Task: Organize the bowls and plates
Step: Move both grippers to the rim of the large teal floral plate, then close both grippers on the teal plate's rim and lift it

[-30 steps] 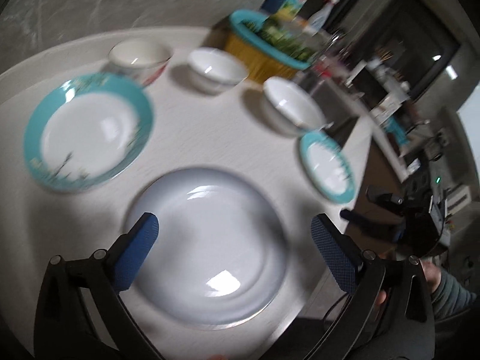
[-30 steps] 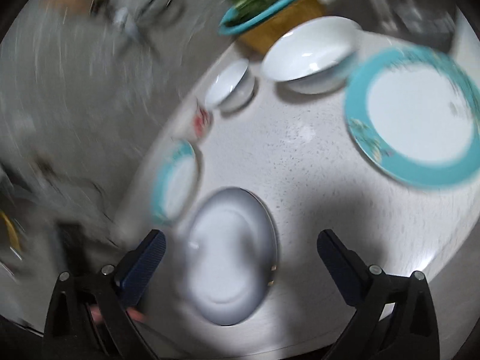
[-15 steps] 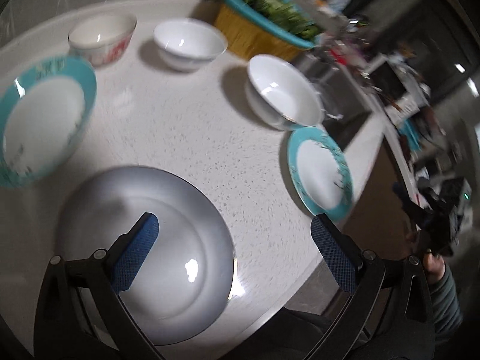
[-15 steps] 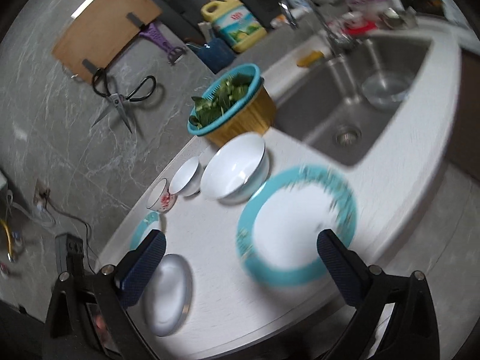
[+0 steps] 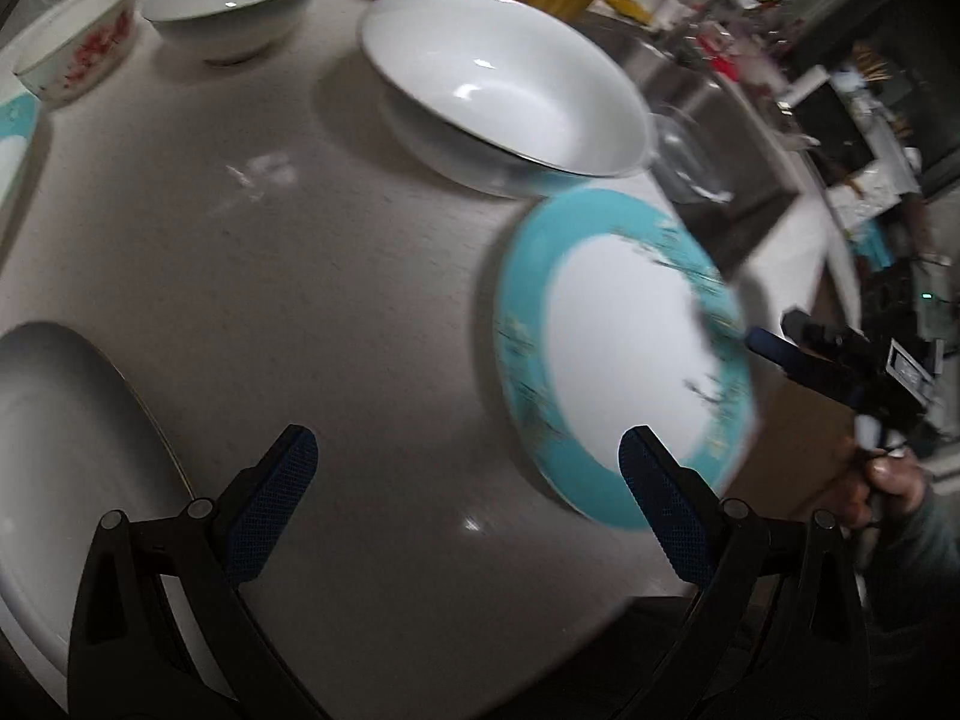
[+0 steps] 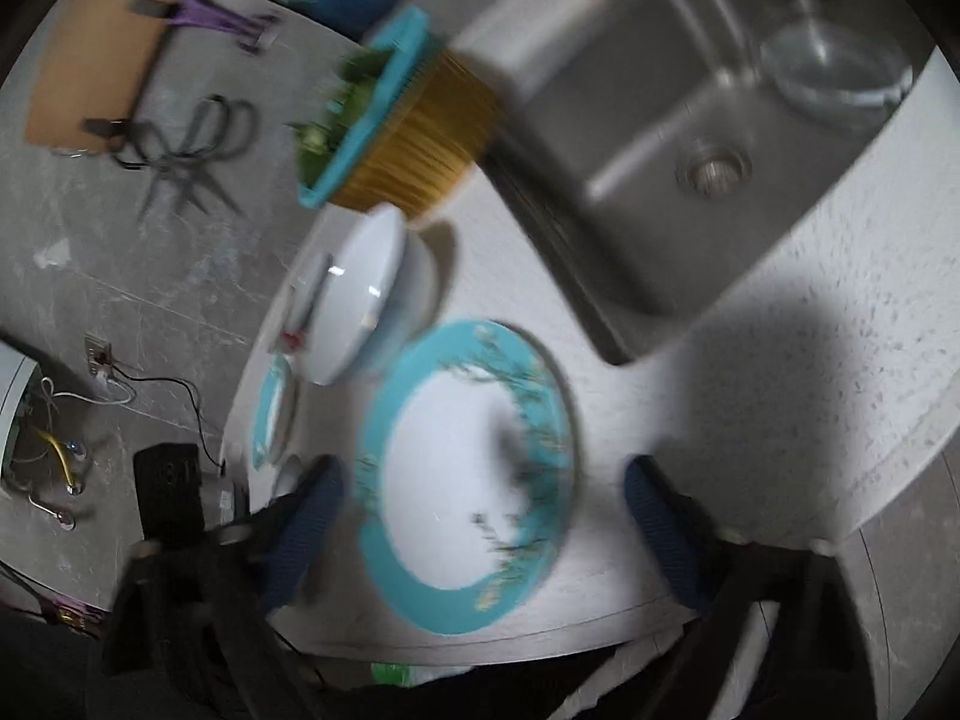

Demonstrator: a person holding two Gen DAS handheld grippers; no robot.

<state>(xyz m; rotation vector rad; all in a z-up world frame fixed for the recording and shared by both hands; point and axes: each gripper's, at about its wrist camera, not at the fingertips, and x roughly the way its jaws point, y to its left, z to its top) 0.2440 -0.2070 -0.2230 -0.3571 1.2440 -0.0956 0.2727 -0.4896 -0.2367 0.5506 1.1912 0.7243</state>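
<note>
Teal-rimmed plate (image 6: 474, 474) between right gripper (image 6: 480, 516) jaws, spread wide

Teal-rimmed white plate (image 5: 624, 354), red-flowered bowl (image 5: 78, 48), plain white bowl (image 5: 504, 90)

The place was a home kitchen. A white speckled countertop (image 6: 798, 324) ran beside a steel sink (image 6: 654, 138) with a round drain (image 6: 714, 171), and a yellow colander with a teal rim (image 6: 414, 138) held green vegetables at the sink's corner. On the grey marble wall hung a wooden cutting board (image 6: 102, 48) and scissors (image 6: 186, 150), and bowls and plates, such as a white bowl (image 5: 510, 96), stood on the counter.
</note>
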